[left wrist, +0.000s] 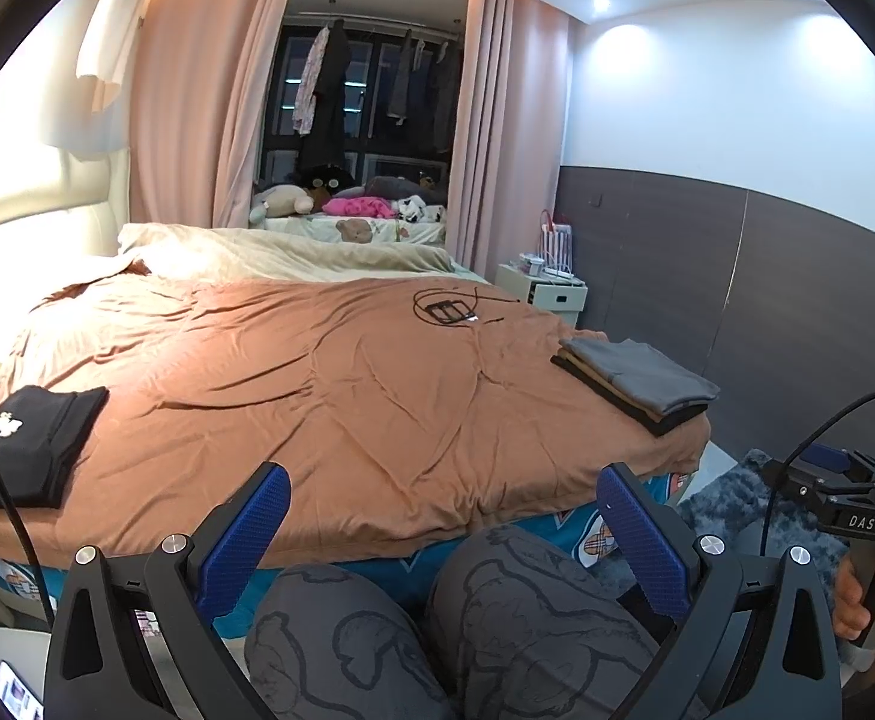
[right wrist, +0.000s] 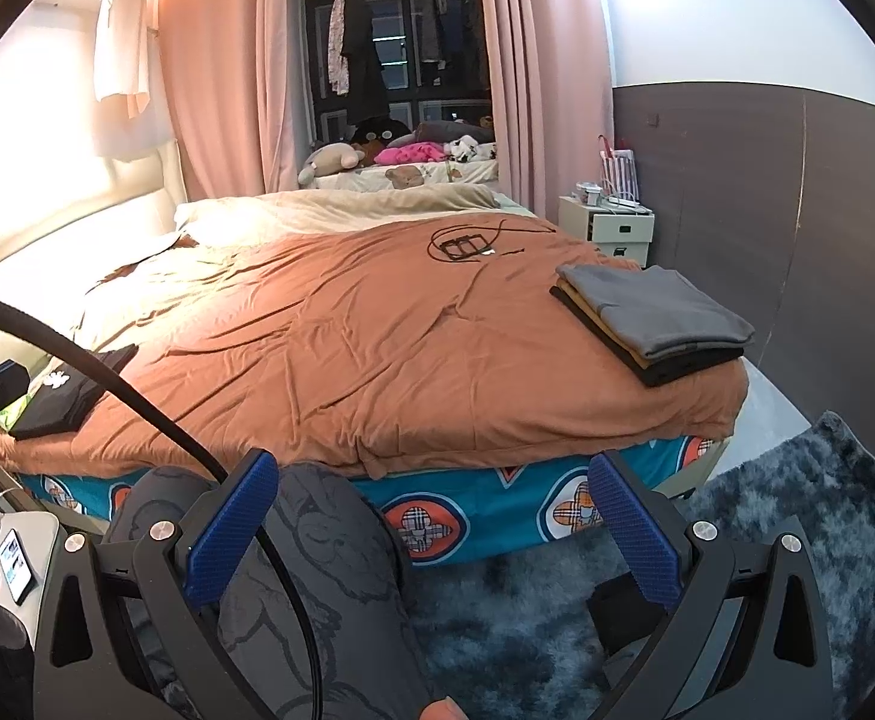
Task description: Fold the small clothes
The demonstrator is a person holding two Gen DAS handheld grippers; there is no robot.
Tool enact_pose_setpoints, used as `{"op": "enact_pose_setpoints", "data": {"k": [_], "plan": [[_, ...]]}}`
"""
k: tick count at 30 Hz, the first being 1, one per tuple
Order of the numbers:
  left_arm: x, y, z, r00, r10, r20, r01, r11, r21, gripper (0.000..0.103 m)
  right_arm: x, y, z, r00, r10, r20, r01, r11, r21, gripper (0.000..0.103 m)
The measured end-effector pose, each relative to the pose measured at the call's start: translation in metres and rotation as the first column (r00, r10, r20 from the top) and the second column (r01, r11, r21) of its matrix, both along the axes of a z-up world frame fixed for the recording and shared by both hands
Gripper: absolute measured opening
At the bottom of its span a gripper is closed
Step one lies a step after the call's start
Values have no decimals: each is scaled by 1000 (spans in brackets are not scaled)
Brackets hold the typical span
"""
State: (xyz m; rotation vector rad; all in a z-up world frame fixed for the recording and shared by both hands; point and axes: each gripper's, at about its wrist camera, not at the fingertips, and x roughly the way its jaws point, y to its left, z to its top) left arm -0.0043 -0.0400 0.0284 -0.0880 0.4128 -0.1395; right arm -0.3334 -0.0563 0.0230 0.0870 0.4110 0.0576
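Landmark: the bed (left wrist: pixel 329 372) with the orange-brown cover is the big thing in both views, and every place below is told from it.
Clothes on the bed: a black garment (left wrist: pixel 29 444) with a small white picture lies folded near the bed's front left corner. A stack of folded clothes (left wrist: pixel 635 384), grey on top, sits near the front right corner. The two are well apart.
Other things: a looped black cable (left wrist: pixel 449 306) lies farther back on the bed. A fluffy blue-grey rug (right wrist: pixel 767 540) covers the floor beside the bed's right front corner.
Step in hand: it looks like a pause between clothes. No unfolded piece lies on the open middle of the bed.
Left gripper (left wrist: pixel 443 534): it is held low in front of the bed's near edge, over the person's knees (left wrist: pixel 497 612). Its blue pads are wide apart and hold nothing.
Right gripper (right wrist: pixel 431 516): it is also low in front of the bed, a bit to the right. It is spread wide and empty.
Doing it well: the next piece should go flat on the middle of the bed, away from both piles, with each gripper pinching one corner.
Not sure: the black garment may be more than one piece; the view there is too bent to tell.
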Motion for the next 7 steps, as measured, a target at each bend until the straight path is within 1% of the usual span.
{"op": "enact_pose_setpoints", "data": {"k": [7], "plan": [[0,-1,0,1000,-6,5,6,1000,-8,103,-1,-4,1,1000,2,1,-2,1000,2,103]]}}
